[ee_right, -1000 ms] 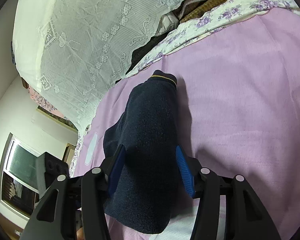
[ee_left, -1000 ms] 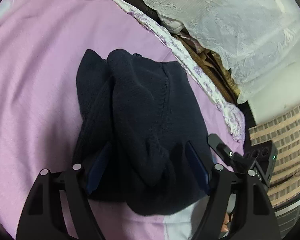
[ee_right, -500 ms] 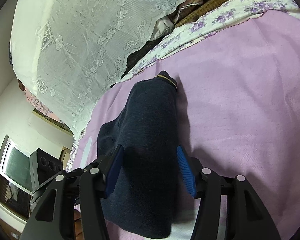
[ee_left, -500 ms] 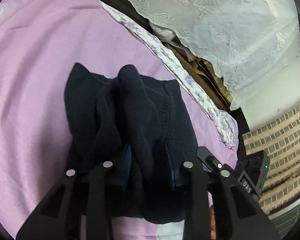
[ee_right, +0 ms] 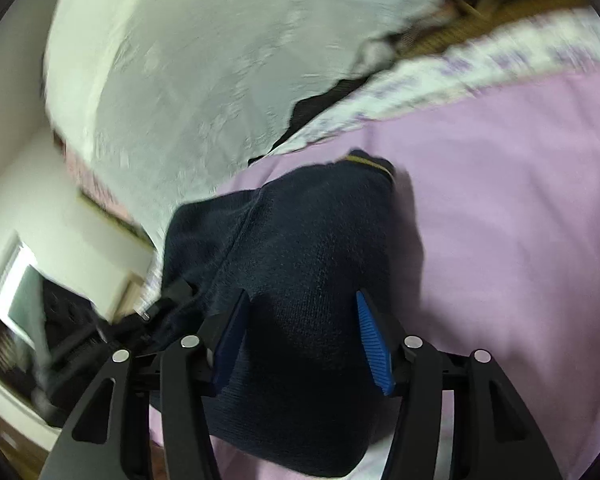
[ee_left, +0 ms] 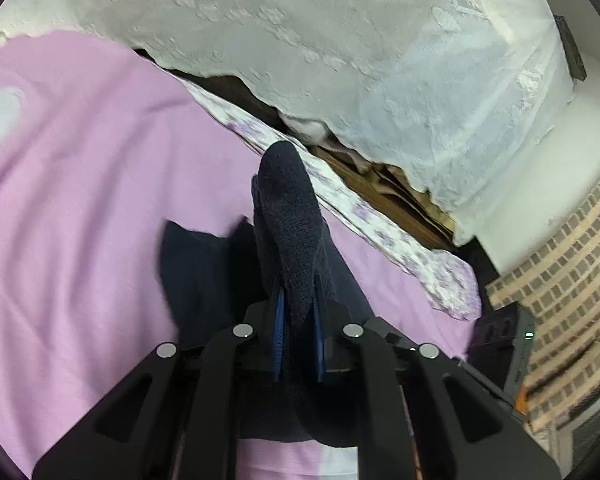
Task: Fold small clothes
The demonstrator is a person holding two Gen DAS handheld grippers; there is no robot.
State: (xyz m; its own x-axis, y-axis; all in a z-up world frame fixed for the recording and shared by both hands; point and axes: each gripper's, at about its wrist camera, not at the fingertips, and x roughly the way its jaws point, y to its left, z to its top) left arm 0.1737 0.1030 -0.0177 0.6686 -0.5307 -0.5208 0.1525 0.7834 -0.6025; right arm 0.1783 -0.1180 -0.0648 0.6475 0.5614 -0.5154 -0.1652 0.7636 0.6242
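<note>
A dark navy knit garment [ee_left: 292,220] lies on a pink bedsheet [ee_left: 80,200]. My left gripper [ee_left: 298,320] is shut on a bunched fold of the garment, which stands up in a ridge ahead of the blue pads. In the right wrist view the same garment [ee_right: 300,248] lies between the wide-apart blue pads of my right gripper [ee_right: 300,336], which is open. A thin yellow trim shows at the garment's far end [ee_right: 370,160]. The left gripper's body shows at the left of that view [ee_right: 112,332].
A white lace cloth [ee_left: 340,48] covers piled items beyond the sheet. A floral-print edge [ee_left: 360,208] borders the pink sheet. A brown striped fabric [ee_left: 572,280] is at the right. A wall and a window [ee_right: 16,304] show at the left of the right wrist view.
My left gripper has shut on the garment's fold and lifted it, pulling the knit up. My right gripper stays open over the garment; its view has shifted and blurred.
</note>
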